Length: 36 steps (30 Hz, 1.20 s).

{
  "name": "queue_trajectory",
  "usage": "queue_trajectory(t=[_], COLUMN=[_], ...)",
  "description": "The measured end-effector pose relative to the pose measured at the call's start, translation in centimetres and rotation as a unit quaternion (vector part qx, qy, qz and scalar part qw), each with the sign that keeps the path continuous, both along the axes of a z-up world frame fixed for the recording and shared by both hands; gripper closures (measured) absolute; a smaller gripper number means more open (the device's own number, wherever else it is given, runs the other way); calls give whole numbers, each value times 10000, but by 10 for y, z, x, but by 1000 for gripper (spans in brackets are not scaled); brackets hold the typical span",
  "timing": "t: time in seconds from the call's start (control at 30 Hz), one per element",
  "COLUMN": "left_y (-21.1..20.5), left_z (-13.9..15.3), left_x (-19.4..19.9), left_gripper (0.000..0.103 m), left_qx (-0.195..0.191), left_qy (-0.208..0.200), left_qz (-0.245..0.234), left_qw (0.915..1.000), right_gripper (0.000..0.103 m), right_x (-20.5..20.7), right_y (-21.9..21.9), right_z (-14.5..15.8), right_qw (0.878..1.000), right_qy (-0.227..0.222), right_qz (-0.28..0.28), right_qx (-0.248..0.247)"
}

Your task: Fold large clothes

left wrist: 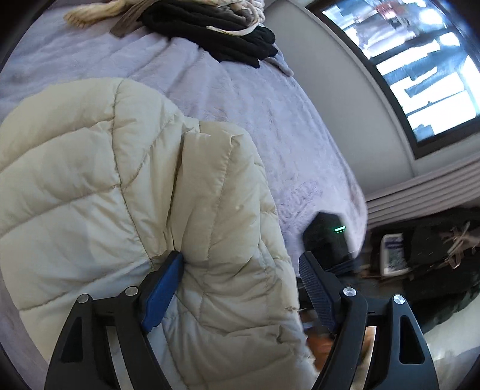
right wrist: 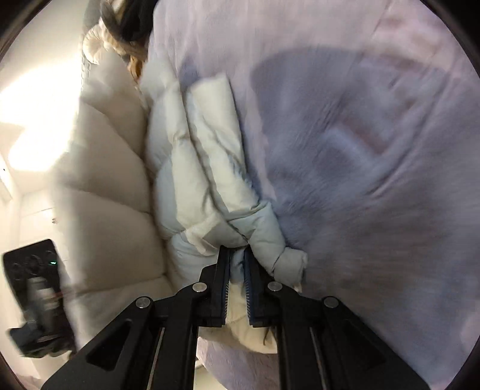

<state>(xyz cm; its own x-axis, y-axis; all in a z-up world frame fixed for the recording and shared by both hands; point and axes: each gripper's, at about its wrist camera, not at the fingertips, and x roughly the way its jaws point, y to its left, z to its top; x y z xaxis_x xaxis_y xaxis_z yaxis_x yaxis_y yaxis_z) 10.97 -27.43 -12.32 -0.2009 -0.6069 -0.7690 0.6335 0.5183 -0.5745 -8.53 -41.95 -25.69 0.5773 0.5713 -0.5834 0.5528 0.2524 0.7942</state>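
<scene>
A cream quilted puffer jacket point(left wrist: 105, 180) lies on a lilac fleece bed cover point(left wrist: 240, 90). My left gripper point(left wrist: 241, 256) stands open over the jacket's near edge. Its left pad point(left wrist: 162, 294) rests against a fold and its right pad point(left wrist: 315, 288) hangs clear past the edge. In the right wrist view the jacket point(right wrist: 195, 168) runs away from me with a sleeve lying along it. My right gripper point(right wrist: 235, 250) is shut on a bunched piece of the jacket's fabric, close above the bed cover point(right wrist: 360, 150). A fur-trimmed hood point(right wrist: 132, 54) shows at the far end.
A pile of dark clothes point(left wrist: 234, 39) and a cream knit point(left wrist: 90, 12) lie at the far end of the bed. A window point(left wrist: 420, 66) is on the right wall. Bags and clutter point(left wrist: 420, 255) sit on the floor beside the bed's edge.
</scene>
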Motion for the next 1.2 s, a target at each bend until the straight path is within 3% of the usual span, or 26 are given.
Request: queue_trajectory(t=[0.07,0.2,0.37,0.43,0.47,0.5,0.67,0.73,0.77,0.87,1.0,1.1,1.2], left_y=[-7,-19,-22,-20,-20,-20,-18,-17,-15,-1,37,79,122], left_z=[-1,-1,-2,-1,-1,0,1,3,5,15,33,35,12], left_x=[-7,-26,-30,-27,-27,-27,-30,-31,-30,-26,-6,23,60], left_gripper=[24,24,24,24,24,24,24,24,24,24,24,24,24], left_qx=[174,424,466,463,460,459,477,502,534,483,400,427,403], left_qy=[-439,-1179,-1335,-1315,-1307,-1307,-1391,-1448,-1474,-1439,-1380,-1063,-146], left_qz=[-163,-525,-657,-644,-640,-637,-663,-619,-566,-379,173,854,1588], left_qw=[9988,9907,9878,9881,9883,9883,9869,9862,9860,9877,9895,9897,9864], right_gripper=[91,80,80,71,55,46,47,62,81,89,89,89,89], right_x=[-7,-23,-19,-7,5,12,61,76,85,91,88,88,79], right_y=[-10,-38,-58,-60,-56,-54,-31,-15,-16,-17,-26,-31,-38], right_z=[11,36,77,95,102,107,111,99,92,70,46,37,27], right_qw=[9998,9980,9942,9934,9927,9919,9890,9876,9873,9882,9896,9913,9940], right_qy=[-25,-192,-726,-923,-991,-1065,-1029,-925,-851,-366,-88,-27,-41], right_qz=[-104,-504,-602,-358,-185,-35,760,1059,1146,1204,1104,1024,875], right_qx=[-151,-319,-520,-587,-657,-688,-744,-703,-698,-869,-919,-831,-648])
